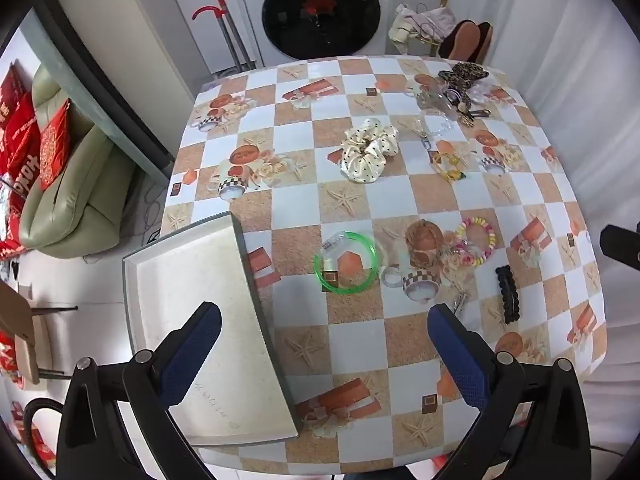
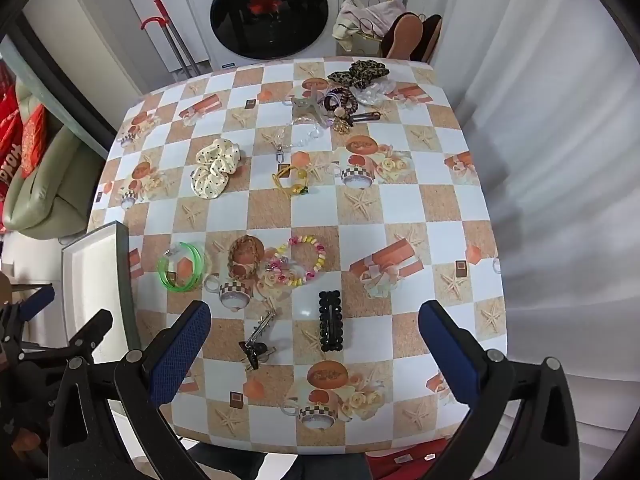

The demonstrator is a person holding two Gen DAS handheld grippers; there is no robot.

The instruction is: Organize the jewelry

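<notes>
Jewelry and hair pieces lie scattered on a checkered table. A green bangle (image 1: 346, 261) (image 2: 181, 267), a brown braided ring (image 2: 246, 258), a pastel bead bracelet (image 1: 477, 245) (image 2: 303, 259), a black beaded clip (image 1: 508, 293) (image 2: 331, 321) and a small metal clip (image 2: 258, 338) lie near the front. A cream dotted scrunchie (image 1: 368, 147) (image 2: 215, 169) and a yellow bracelet (image 2: 291, 181) lie mid-table. An empty grey tray (image 1: 192, 320) (image 2: 96, 280) sits at the front left. My left gripper (image 1: 324, 344) is open above the tray's edge. My right gripper (image 2: 316, 344) is open above the black clip.
A pile of leopard bow, dark hair ties and clear pieces (image 2: 352, 92) sits at the table's far right. A washing machine (image 1: 320, 8) stands behind the table, a sofa (image 1: 76, 192) to the left, and a white curtain (image 2: 560, 160) to the right.
</notes>
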